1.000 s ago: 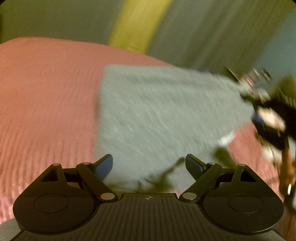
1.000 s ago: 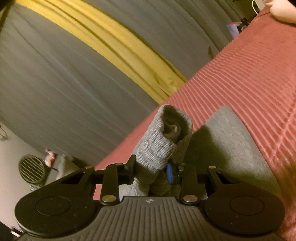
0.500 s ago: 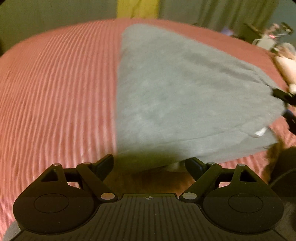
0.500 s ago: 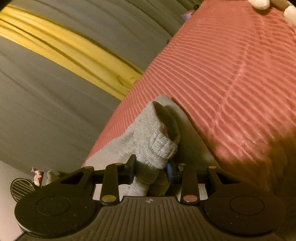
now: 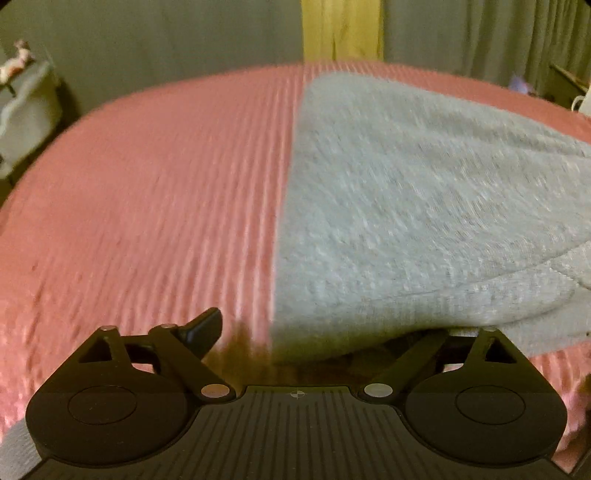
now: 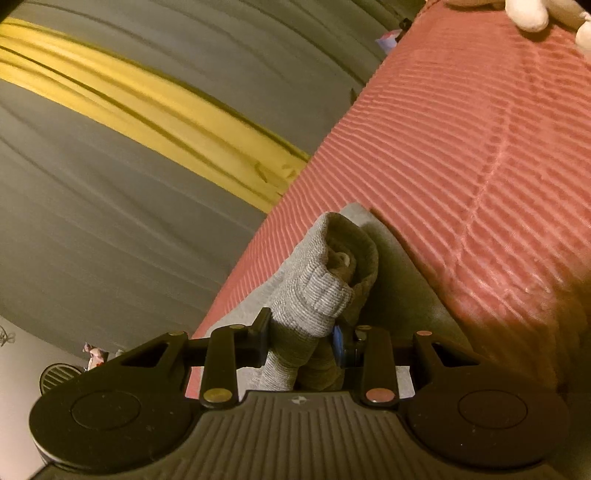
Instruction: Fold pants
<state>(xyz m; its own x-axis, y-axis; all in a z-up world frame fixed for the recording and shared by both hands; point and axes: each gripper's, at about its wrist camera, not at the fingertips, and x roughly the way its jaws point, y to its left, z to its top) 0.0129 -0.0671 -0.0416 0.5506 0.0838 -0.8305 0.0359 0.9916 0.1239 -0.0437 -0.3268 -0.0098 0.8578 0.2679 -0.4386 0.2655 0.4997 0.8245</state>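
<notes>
The grey pants (image 5: 424,206) lie spread on a pink ribbed bedspread (image 5: 147,206). My left gripper (image 5: 306,332) is open at the pants' near edge; its left finger (image 5: 205,326) shows over the bedspread, and its right finger is hidden under the lifted grey hem. My right gripper (image 6: 301,338) is shut on a bunched ribbed cuff of the pants (image 6: 321,288), held up off the bedspread (image 6: 480,147), with more grey cloth (image 6: 399,273) lying below.
Grey curtains with a yellow strip (image 5: 341,29) hang behind the bed. A pale piece of furniture (image 5: 26,107) stands at the left. White stuffed shapes (image 6: 528,13) lie at the bed's far end. A round fan (image 6: 55,376) stands by the wall.
My left gripper has moved in close to the pants' near edge, and the hem now covers its right finger. My right gripper keeps its hold on the cuff and has shifted slightly.
</notes>
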